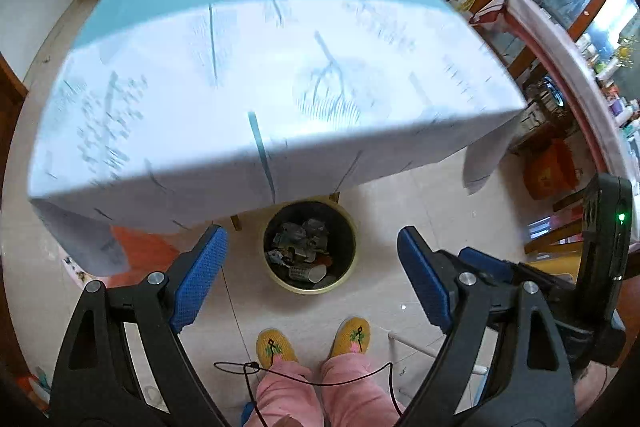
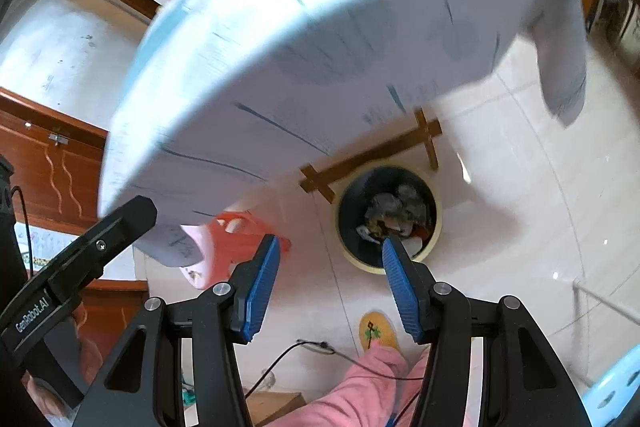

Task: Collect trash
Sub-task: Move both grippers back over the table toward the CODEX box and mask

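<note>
Both hand-held tools tilt steeply down toward the floor. The left gripper has its blue ribbed pads spread wide with nothing between them; the right gripper is likewise parted and empty. Just ahead of and below both sits the round black-lined waste bin with a cream rim, holding crumpled wrappers and a paper cup. Beyond it stands the table under a pale blue patterned cloth.

"GenRobot.AI" on left tool
</note>
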The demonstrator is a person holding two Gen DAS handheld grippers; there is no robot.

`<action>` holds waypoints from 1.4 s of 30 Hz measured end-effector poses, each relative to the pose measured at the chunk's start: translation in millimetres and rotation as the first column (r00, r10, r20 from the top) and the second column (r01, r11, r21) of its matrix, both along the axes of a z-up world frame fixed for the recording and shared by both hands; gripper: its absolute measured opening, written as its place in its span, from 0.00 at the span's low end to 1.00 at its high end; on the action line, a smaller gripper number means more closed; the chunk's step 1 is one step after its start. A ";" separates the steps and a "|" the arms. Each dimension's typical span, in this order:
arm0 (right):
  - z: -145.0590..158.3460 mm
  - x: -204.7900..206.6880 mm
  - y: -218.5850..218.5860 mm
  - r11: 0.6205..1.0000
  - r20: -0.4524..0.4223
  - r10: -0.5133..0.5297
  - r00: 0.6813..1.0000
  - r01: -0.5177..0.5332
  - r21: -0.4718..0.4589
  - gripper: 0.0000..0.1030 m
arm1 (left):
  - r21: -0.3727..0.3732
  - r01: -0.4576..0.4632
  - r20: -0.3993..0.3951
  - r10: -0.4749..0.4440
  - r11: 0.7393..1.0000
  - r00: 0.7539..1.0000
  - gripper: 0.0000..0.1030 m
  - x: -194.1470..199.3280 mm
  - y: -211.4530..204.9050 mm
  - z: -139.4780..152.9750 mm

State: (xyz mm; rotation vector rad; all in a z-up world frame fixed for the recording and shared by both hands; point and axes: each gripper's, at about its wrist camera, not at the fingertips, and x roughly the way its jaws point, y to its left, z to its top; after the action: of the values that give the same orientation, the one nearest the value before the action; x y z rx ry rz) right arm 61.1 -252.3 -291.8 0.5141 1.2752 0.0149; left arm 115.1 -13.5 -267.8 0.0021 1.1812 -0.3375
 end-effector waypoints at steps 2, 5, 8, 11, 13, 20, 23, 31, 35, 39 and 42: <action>30.0 -0.3 4.3 1.000 0.030 -0.001 1.000 0.001 -0.009 0.53 | -0.003 0.008 0.017 -0.008 1.000 1.000 0.82 -0.5 6.9 22.9; 72.4 -0.4 11.2 1.000 0.067 -0.002 0.998 0.003 -0.020 0.53 | -0.013 0.009 0.041 -0.009 1.000 0.999 0.82 0.6 19.5 54.9; 115.4 1.0 19.9 0.999 0.112 -0.005 0.994 0.009 -0.035 0.53 | -0.041 0.005 0.071 -0.002 0.999 0.998 0.82 4.5 33.9 90.9; 153.6 3.7 27.3 0.998 0.159 -0.005 0.987 0.015 -0.064 0.53 | -0.065 0.008 0.104 -0.001 0.998 0.995 0.82 8.5 45.4 123.8; 181.7 5.7 34.0 0.996 0.194 -0.005 0.981 0.022 -0.082 0.53 | -0.084 0.010 0.138 0.002 0.996 0.990 0.82 12.3 52.2 147.5; 249.1 16.6 40.7 0.993 0.278 -0.020 0.960 0.051 -0.105 0.53 | -0.128 0.018 0.231 0.012 0.992 0.973 0.82 23.0 64.4 215.5; 272.0 23.1 40.8 0.991 0.307 -0.026 0.951 0.066 -0.120 0.53 | -0.133 0.025 0.253 0.009 0.991 0.967 0.82 30.3 63.7 235.3; 308.8 54.6 35.2 0.988 0.346 -0.019 0.938 0.071 -0.139 0.53 | -0.141 0.036 0.305 0.009 0.989 0.952 0.82 66.8 55.0 267.2; 312.6 80.1 22.3 0.989 0.346 -0.008 0.938 0.058 -0.136 0.53 | -0.133 0.026 0.296 0.015 0.991 0.955 0.82 91.9 41.9 271.2; 310.6 119.3 0.0 0.991 0.351 0.016 0.936 0.031 -0.129 0.53 | -0.106 0.010 0.295 0.022 0.994 0.955 0.83 123.2 18.0 266.3; 302.6 156.2 -23.2 0.992 0.353 0.042 0.935 0.002 -0.123 0.53 | -0.081 -0.023 0.286 0.046 0.996 0.957 0.83 155.1 -8.4 256.8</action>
State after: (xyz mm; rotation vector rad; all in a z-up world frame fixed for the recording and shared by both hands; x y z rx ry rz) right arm 217.3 -275.5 10.8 0.3729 0.9200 0.0452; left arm 270.2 -22.0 -11.0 -0.0356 0.8780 -0.3395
